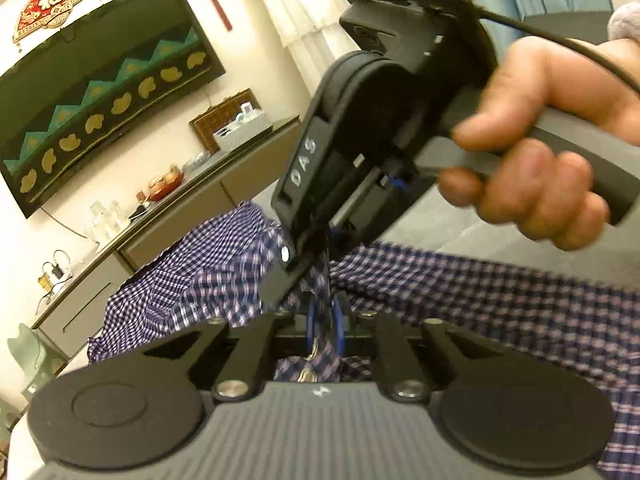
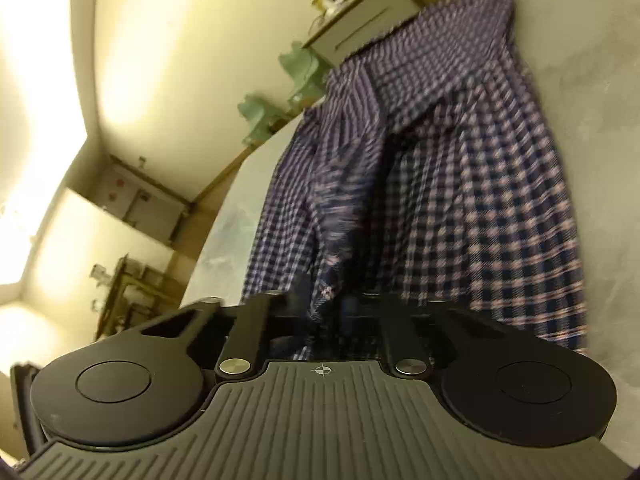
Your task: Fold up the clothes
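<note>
Checked cloth pinched by both grippers above a grey surface.

Both the left gripper [image 1: 322, 330] and the right gripper [image 2: 326, 308] have their fingers clamped on a bunched edge of the blue checked shirt [image 2: 460, 184]. They sit close together, probably to bring two points of the shirt together for a fold, while its far end trails on the grey surface [image 2: 580, 100].

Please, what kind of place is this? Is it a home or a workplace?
Most likely a home living room. A red fan ornament hangs on the wall above a dark screen, a low cabinet carries glasses and a fruit bowl, and a checked shirt, held by both grippers, lies on a grey surface.
</note>
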Motion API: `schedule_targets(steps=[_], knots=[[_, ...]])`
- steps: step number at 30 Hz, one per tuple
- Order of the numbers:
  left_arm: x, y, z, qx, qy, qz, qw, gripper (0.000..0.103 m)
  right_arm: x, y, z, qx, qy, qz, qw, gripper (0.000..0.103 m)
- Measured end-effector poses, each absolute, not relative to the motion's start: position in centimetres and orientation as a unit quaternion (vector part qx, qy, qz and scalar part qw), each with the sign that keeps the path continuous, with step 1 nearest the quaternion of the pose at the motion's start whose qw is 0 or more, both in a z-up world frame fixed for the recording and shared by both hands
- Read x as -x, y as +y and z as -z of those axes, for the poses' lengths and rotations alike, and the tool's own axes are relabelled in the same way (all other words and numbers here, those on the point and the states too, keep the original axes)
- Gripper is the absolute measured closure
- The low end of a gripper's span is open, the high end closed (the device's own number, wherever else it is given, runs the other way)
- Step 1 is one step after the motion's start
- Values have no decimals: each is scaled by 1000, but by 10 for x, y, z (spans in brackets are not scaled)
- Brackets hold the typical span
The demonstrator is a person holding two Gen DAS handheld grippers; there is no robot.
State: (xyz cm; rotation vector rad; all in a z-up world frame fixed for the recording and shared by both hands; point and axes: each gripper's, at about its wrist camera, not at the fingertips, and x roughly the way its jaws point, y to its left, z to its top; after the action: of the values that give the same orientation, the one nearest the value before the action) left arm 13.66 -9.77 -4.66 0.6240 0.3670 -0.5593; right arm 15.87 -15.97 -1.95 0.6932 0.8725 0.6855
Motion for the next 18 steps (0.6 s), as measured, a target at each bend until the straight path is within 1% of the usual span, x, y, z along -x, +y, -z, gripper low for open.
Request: schedule_targets(steps=[4,6,8,11,16,18], knots=[[-118,-81,24,-253,179,284,908,88,-138,-182,-2,-338,382,-294,808,98],[-116,-70,16,-223,188,283,914,84,-116,-200,-10,-352,370,-273,815,98],[-117,-60,11,-195,200,279,919,84,-88,-217,-10,-370,365,-246,818,98],[-125,-57,13,-178,223,264,921,84,-63,-220,6,-385,372,-224,814,98],[-139,-71,14,-186,243,247,919,83,-23,-222,35,-407,385,-189,807,98],[-152,-79,9,-188,244,230,923,80,-7,-222,47,-416,390,-175,803,98]])
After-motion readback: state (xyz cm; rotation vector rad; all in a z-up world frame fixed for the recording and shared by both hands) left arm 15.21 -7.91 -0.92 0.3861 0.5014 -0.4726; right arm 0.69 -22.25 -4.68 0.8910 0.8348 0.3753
